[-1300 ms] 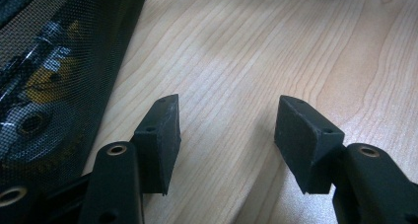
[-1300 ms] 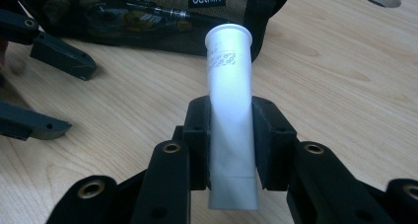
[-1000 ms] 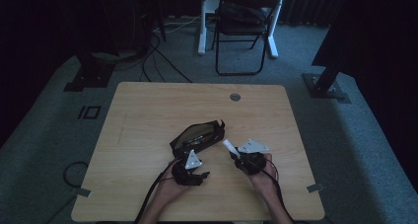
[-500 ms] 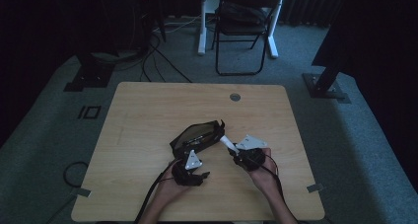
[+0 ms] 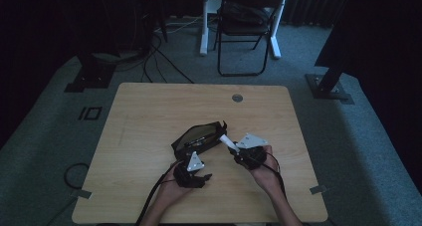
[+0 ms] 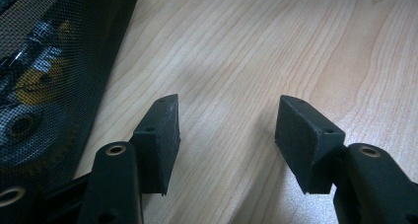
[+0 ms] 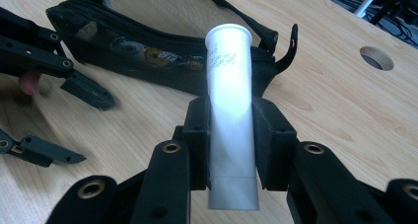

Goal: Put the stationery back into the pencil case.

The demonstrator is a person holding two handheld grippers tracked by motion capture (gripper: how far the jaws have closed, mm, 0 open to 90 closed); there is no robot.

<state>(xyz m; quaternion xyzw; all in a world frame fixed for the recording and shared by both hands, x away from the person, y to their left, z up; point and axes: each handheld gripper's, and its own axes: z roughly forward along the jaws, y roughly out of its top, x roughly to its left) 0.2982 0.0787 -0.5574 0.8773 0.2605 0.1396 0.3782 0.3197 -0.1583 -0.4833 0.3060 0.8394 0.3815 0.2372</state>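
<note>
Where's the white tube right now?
The white tube is clamped in the right tool, right of center on the table in the high view, its end pointing at the black mesh pouch.

Bare forearms, no sleeves in sight. Each hand carries a black gripper: the left gripper [image 5: 195, 172] and right gripper [image 5: 247, 152] both wear a grey three-cornered plate on top. Up close, matte black jaws with blocky foam-like pads [image 6: 163, 135], brass-ringed screw holes along the links, and thin black cables trailing back.
</note>
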